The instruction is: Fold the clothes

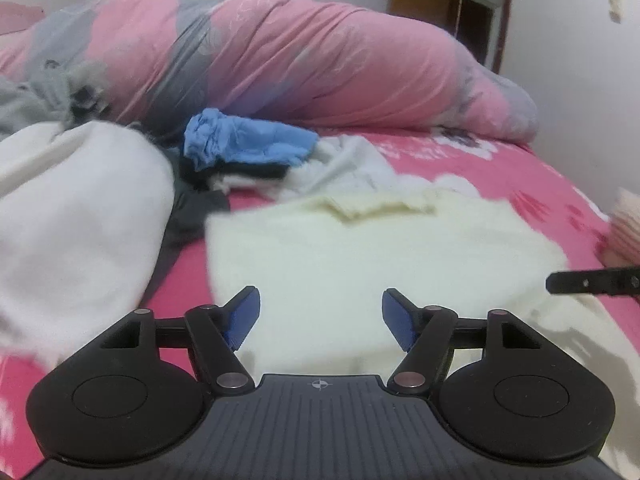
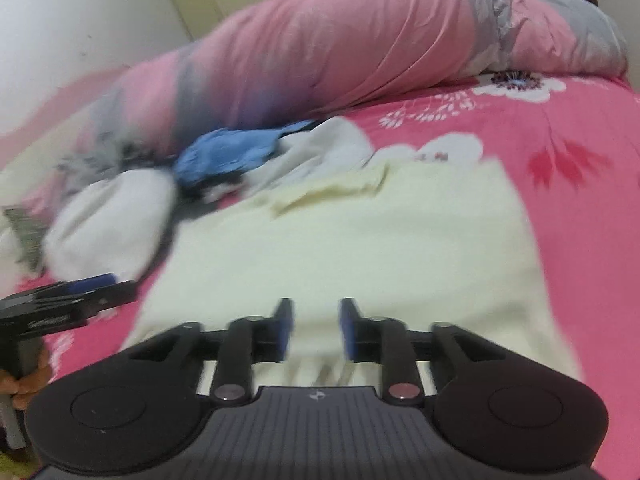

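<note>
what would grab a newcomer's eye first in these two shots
A cream garment lies spread flat on the hot-pink floral bedsheet, just beyond both open hand-held grippers. Behind it a rolled pink-and-grey duvet runs across the bed, with a crumpled blue cloth at its foot.

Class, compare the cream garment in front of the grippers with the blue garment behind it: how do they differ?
The cream garment lies spread flat on the bed; the blue garment is crumpled in a heap. The cream one covers much more area. The cream one lies alone, while the blue one sits on a pile of other clothes. Neither is held by a gripper.
</note>
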